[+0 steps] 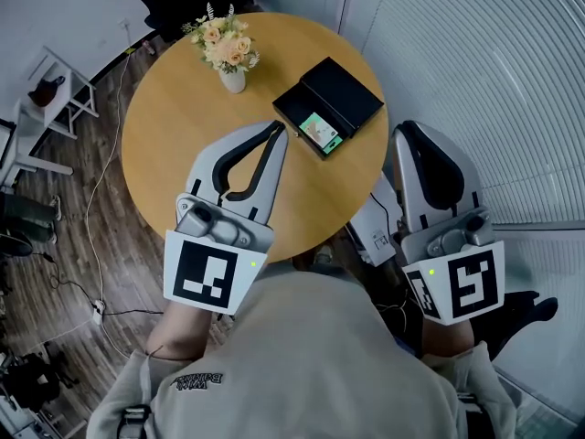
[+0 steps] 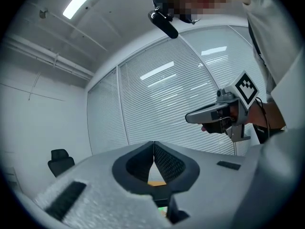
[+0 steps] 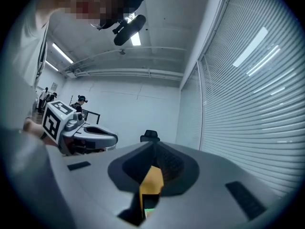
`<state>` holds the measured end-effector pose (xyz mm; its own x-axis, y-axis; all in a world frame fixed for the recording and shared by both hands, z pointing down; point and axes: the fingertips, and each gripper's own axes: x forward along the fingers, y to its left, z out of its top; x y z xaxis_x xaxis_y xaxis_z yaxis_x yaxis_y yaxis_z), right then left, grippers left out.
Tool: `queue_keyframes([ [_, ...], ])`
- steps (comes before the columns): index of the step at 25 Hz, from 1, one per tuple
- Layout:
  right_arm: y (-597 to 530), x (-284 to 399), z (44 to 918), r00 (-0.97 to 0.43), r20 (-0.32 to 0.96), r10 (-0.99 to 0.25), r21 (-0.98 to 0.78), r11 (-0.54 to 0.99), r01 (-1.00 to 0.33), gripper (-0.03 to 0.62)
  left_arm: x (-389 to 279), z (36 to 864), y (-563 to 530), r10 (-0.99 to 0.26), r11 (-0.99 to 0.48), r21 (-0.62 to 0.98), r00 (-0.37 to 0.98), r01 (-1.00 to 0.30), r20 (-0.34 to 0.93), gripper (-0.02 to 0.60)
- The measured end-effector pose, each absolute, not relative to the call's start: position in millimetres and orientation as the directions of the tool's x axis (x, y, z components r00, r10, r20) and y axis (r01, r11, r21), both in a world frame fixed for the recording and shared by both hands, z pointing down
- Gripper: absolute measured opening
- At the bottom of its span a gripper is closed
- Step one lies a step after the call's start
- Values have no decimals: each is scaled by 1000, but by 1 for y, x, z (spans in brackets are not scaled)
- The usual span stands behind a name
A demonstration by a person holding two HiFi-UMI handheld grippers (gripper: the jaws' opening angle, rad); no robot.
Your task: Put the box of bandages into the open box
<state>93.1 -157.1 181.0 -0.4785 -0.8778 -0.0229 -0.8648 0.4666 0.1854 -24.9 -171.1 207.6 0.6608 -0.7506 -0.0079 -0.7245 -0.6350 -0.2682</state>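
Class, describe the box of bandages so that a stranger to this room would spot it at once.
Find the round wooden table. Near its right edge, apart from the vase of flowers, lies a black open box. The box of bandages lies inside: a small green-and-white pack, the only bright thing against the black.

On table [image 1: 174, 126]: vase of flowers [image 1: 227, 51] far left; open box [image 1: 343, 94] right, box of bandages [image 1: 319, 130] inside it.
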Motion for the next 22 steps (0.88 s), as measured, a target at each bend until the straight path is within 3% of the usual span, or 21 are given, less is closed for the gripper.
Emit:
queue_keyframes([
  [22, -151, 84, 220, -500, 63, -864, 142, 503, -852, 43, -18, 242, -158, -727, -679, -230, 682, -697, 79, 23],
])
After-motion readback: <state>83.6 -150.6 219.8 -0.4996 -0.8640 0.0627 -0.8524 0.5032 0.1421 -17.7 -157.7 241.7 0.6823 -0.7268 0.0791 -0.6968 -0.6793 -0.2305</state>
